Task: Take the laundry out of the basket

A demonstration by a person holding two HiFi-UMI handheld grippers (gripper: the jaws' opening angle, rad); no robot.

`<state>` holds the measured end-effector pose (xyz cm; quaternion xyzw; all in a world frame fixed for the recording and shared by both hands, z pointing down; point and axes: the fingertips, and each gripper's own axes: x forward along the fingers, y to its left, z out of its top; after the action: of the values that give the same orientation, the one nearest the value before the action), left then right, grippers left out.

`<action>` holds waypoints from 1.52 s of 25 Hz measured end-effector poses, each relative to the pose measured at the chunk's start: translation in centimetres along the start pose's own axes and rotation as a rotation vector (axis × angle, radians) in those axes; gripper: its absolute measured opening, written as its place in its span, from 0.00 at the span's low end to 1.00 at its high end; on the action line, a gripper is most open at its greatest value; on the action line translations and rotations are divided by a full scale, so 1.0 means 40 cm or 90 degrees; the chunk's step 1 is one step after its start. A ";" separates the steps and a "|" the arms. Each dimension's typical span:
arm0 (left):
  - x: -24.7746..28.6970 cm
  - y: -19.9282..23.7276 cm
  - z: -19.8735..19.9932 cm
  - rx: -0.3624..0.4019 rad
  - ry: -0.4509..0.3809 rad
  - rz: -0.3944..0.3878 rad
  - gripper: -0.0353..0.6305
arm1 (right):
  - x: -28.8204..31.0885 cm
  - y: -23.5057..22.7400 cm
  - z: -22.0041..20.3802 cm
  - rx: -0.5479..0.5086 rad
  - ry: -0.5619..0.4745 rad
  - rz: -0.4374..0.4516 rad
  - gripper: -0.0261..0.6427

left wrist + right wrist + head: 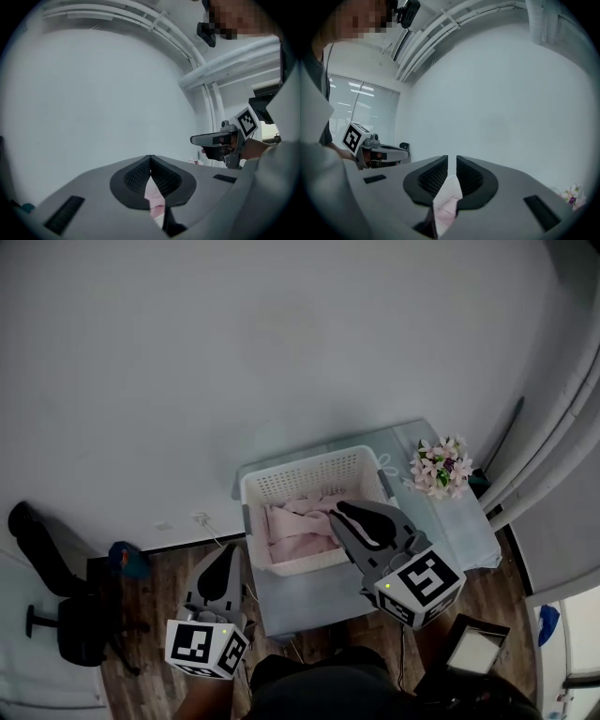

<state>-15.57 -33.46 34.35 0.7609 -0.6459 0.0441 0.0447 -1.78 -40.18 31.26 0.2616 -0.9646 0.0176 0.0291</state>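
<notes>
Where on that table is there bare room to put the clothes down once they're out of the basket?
Bare table runs right of the basket, from the flowers at the back corner forward, and in a strip along the near edge. The left half is crowded: the basket, holding laundry, takes nearly all of it.

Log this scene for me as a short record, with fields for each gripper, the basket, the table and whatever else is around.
basket: white basket with holes in its walls, standing on a small table
contents: pink laundry lies in the basket
left gripper: left gripper shut, pink cloth pinched between its jaws
right gripper: right gripper shut on pale cloth, above the basket's front right corner in the head view
also on table: flowers beside the basket
floor: dark office chair at the left
</notes>
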 end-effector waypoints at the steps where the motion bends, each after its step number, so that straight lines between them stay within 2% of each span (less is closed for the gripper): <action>1: 0.011 0.009 -0.002 -0.002 0.003 0.006 0.07 | 0.015 -0.010 -0.007 -0.001 0.008 0.009 0.11; 6: 0.050 0.063 -0.016 -0.008 0.016 0.015 0.07 | 0.079 -0.023 -0.032 -0.014 0.043 0.041 0.22; 11: 0.071 0.117 -0.009 -0.001 0.011 -0.018 0.07 | 0.143 -0.015 -0.043 -0.025 0.072 0.025 0.31; 14: 0.082 0.154 -0.009 -0.006 0.011 -0.044 0.07 | 0.184 0.006 -0.052 -0.039 0.101 0.030 0.39; 18: 0.089 0.207 -0.020 -0.003 0.020 -0.086 0.07 | 0.242 0.035 -0.081 -0.073 0.151 0.044 0.43; 23: 0.096 0.270 -0.048 -0.007 0.015 -0.090 0.07 | 0.292 0.041 -0.122 -0.098 0.198 0.061 0.52; 28: 0.114 0.279 -0.074 -0.031 0.033 -0.086 0.07 | 0.320 0.025 -0.203 -0.126 0.271 0.134 0.61; 32: 0.134 0.293 -0.104 -0.018 0.056 -0.064 0.07 | 0.340 0.004 -0.296 -0.161 0.337 0.213 0.66; 35: 0.152 0.288 -0.133 -0.025 0.072 -0.054 0.07 | 0.346 -0.013 -0.373 -0.194 0.389 0.258 0.72; 36: 0.159 0.284 -0.140 -0.026 0.073 -0.051 0.08 | 0.348 -0.021 -0.395 -0.204 0.404 0.271 0.74; 38: 0.172 0.273 -0.156 -0.022 0.081 -0.042 0.19 | 0.352 -0.035 -0.440 -0.215 0.432 0.300 0.76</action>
<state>-25.28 -41.18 41.51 0.7763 -0.6171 0.0800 0.1003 -12.37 -47.61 49.78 0.0055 -0.9231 -0.0489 0.3814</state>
